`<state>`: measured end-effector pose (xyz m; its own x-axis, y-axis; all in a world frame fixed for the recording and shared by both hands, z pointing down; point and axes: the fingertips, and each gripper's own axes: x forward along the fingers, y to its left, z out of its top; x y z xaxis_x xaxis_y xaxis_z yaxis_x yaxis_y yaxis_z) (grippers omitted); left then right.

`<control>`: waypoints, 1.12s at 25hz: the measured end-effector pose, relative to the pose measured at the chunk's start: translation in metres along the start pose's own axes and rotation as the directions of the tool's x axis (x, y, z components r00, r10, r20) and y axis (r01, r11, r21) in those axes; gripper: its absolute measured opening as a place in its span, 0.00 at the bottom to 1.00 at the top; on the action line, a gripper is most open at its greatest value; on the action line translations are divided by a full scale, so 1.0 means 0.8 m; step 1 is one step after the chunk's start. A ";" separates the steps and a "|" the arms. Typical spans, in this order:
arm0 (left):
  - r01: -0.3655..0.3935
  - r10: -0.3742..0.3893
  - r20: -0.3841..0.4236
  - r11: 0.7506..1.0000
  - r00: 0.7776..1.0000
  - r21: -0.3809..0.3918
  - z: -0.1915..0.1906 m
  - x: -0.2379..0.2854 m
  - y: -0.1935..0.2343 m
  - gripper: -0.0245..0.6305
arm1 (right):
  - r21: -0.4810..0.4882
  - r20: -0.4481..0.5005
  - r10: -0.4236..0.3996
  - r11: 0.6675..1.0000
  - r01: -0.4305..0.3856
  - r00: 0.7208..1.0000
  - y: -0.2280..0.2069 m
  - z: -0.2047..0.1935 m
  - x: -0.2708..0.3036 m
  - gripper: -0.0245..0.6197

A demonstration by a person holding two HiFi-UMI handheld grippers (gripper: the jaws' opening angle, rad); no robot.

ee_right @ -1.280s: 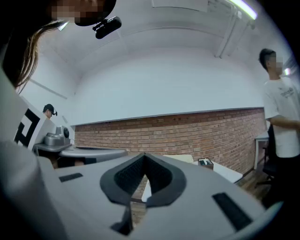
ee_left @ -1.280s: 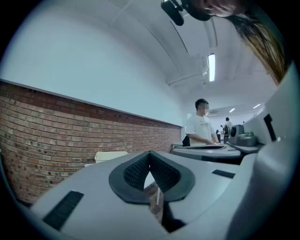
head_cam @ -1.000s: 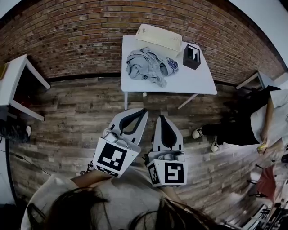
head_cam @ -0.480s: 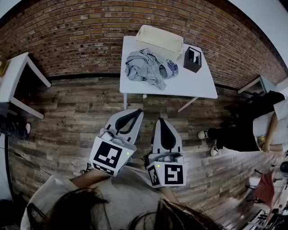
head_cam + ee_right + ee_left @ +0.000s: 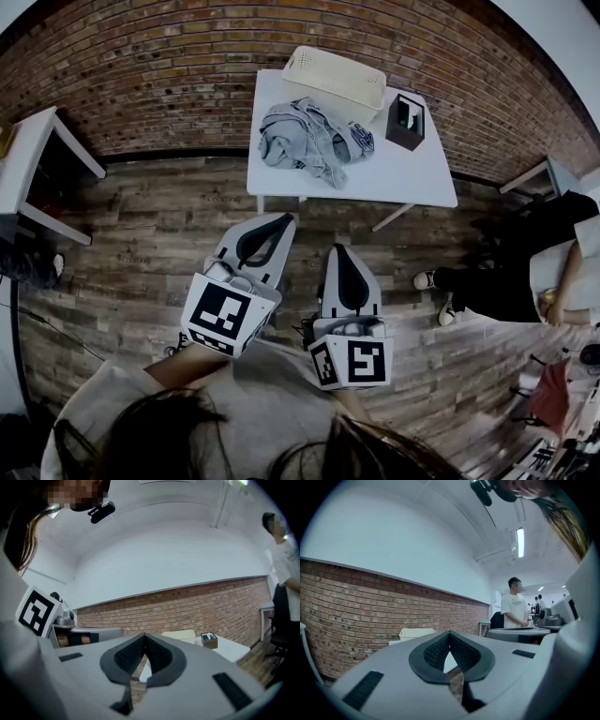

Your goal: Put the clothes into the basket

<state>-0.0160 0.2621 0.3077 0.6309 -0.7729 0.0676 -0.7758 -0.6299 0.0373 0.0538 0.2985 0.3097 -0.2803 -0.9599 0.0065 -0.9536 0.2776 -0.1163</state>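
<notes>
A heap of grey clothes lies on a white table against the brick wall. Behind the heap stands a cream basket, also visible in the left gripper view as a basket and in the right gripper view as a basket. My left gripper and right gripper hang side by side over the wooden floor, well short of the table. Both are shut with nothing between the jaws, and both point level toward the table.
A small dark box stands on the table right of the basket. Another white table is at the left. A person in black trousers sits at the right; another person stands further off.
Both grippers have moved a little toward the table, and the table sits slightly larger in the head view. The jaws stayed shut.
</notes>
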 end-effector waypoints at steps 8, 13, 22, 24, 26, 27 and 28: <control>0.030 -0.030 0.000 1.000 1.000 -0.003 -0.003 0.069 0.046 0.05 | -0.008 0.019 -0.008 1.000 0.008 1.000 -0.026 0.001 0.078 0.05; 0.048 -0.048 -0.016 0.999 0.999 -0.008 -0.001 0.129 0.095 0.05 | 0.001 0.004 -0.017 1.000 0.017 1.000 -0.043 -0.001 0.152 0.05; 0.095 -0.097 -0.065 0.995 0.993 -0.026 0.000 0.216 0.167 0.05 | 0.021 -0.041 -0.068 0.997 0.069 0.997 -0.077 -0.002 0.263 0.05; 0.111 -0.113 -0.075 0.993 0.991 -0.027 -0.001 0.235 0.183 0.05 | 0.034 -0.049 -0.080 0.996 0.082 0.996 -0.085 -0.003 0.286 0.05; 0.129 -0.131 -0.078 0.991 0.988 -0.027 -0.001 0.254 0.199 0.05 | 0.032 -0.049 -0.094 0.995 0.096 0.994 -0.092 -0.001 0.309 0.05; 0.140 -0.142 -0.076 0.990 0.987 -0.029 0.000 0.263 0.207 0.05 | 0.029 -0.049 -0.100 0.994 0.101 0.994 -0.095 0.000 0.320 0.05; 0.150 -0.152 -0.075 0.988 0.986 -0.031 0.000 0.272 0.214 0.05 | 0.027 -0.050 -0.106 0.994 0.107 0.993 -0.098 -0.001 0.330 0.05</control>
<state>-0.0114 -0.0137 0.3284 0.7386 -0.6603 0.1359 -0.6724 -0.7361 0.0779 0.0543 0.0231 0.3211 -0.1830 -0.9808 0.0680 -0.9749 0.1721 -0.1414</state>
